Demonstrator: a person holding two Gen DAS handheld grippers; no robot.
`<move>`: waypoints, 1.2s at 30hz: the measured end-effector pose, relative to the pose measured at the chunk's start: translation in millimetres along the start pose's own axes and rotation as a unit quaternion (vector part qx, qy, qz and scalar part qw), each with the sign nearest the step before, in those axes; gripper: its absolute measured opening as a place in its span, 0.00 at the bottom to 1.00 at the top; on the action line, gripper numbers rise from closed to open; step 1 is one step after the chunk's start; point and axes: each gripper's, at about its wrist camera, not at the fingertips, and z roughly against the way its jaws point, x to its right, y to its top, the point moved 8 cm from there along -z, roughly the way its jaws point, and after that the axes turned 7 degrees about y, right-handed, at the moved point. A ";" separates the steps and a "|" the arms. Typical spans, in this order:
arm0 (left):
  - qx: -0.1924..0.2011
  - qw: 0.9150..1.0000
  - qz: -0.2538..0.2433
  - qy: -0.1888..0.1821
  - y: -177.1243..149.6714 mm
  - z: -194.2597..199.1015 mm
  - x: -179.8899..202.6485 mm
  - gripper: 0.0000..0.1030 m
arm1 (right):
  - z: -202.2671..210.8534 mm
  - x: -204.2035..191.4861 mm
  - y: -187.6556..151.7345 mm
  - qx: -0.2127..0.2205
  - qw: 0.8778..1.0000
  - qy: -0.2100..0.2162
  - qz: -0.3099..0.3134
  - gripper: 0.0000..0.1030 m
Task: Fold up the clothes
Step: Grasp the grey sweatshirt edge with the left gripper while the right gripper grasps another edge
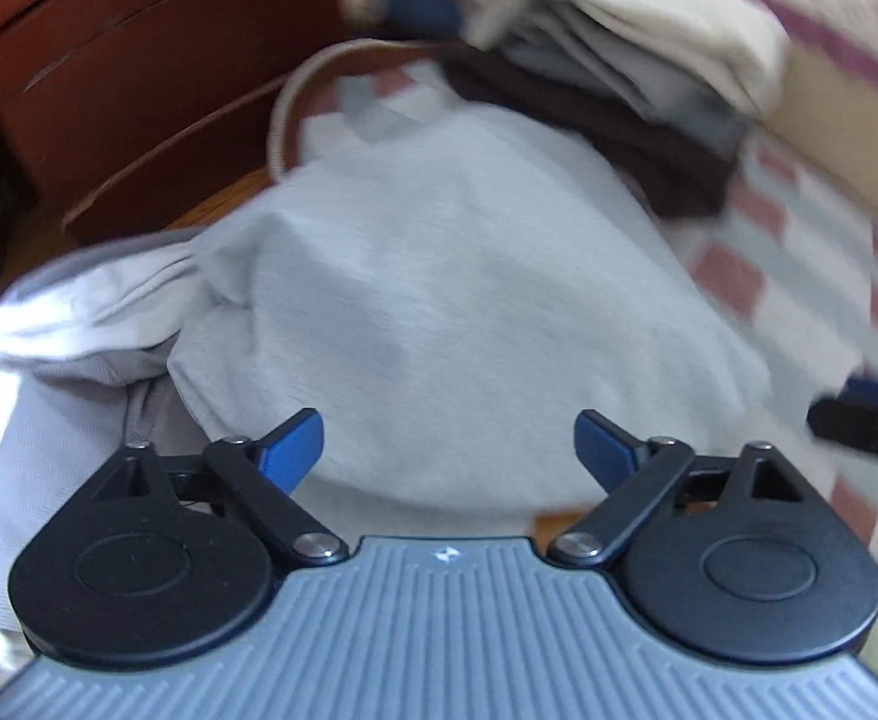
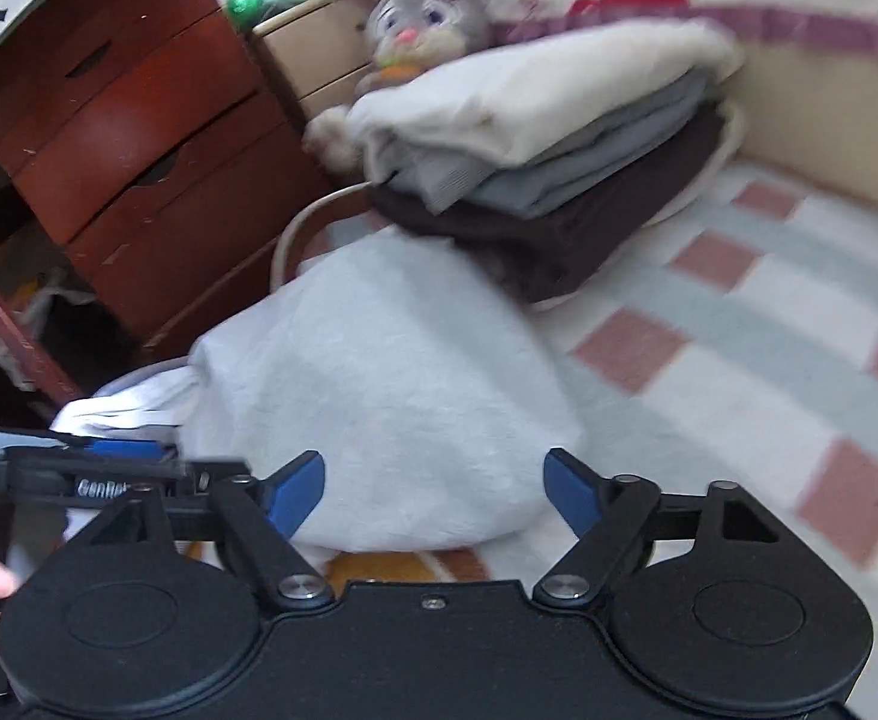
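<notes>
Nearest, the left tongs [image 1: 448, 450] and the right tongs [image 2: 433, 489] both stand spread, nothing between the blue pads. Just beyond them a pale grey garment [image 2: 379, 372] lies mounded at the edge of the checked bed [image 2: 739, 360]. It looks soft, light and limp, so it should sag unless pinched at a hem or corner. Farther off sits a stack of folded clothes [image 2: 559, 168].

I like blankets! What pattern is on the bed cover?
Checks: pink and pale grey-green squares on white bed cover, clearest in the right wrist view.
</notes>
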 end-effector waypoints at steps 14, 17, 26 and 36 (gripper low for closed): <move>0.043 0.996 0.074 -0.016 -4.8 -49.6 -51.3 0.85 | -49.2 92.6 -4.9 0.009 0.973 0.004 -0.229 0.85; 0.032 0.996 0.076 -0.018 -11.2 -63.8 -56.6 0.90 | -57.9 100.7 -12.5 0.008 0.962 0.030 -0.270 0.85; -0.051 0.931 0.285 -0.223 -40.3 -88.1 -82.0 0.26 | -84.6 45.6 -20.0 0.005 0.956 0.153 -0.251 0.15; 0.052 0.976 0.027 -0.211 -21.6 -22.0 11.3 0.03 | -2.8 -19.8 -1.6 0.070 0.957 0.231 -0.159 0.05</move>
